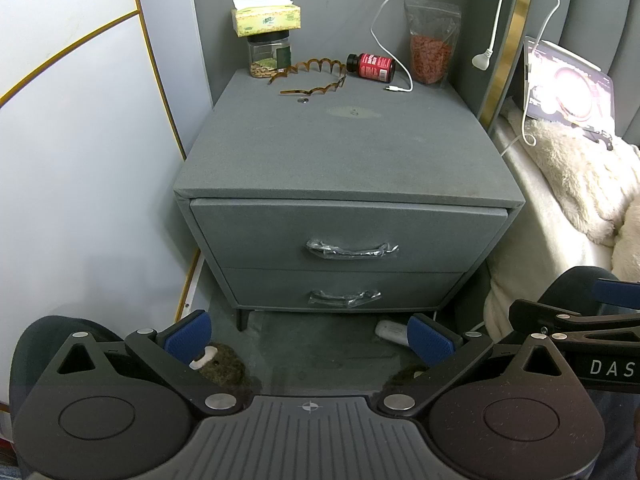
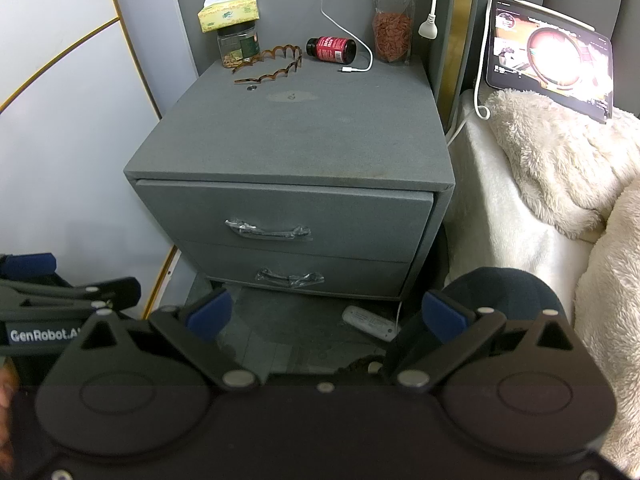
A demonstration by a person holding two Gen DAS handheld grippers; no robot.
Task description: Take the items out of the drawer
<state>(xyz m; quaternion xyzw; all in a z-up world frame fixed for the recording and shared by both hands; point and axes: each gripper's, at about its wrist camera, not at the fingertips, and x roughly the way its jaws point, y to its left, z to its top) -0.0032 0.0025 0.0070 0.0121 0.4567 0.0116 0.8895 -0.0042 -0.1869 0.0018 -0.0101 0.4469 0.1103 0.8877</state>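
Left wrist view puts the grey upholstered nightstand's top drawer (image 1: 344, 236), shut, straight ahead of your left gripper (image 1: 310, 336); its plastic-wrapped metal handle (image 1: 352, 249) runs crosswise. Your right gripper (image 2: 326, 314) is no nearer. Both jaws gape wide, empty.

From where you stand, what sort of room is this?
Most likely a bedroom: a grey nightstand with two closed drawers stands beside a bed with a fluffy blanket, and a tablet leans against the padded headboard.
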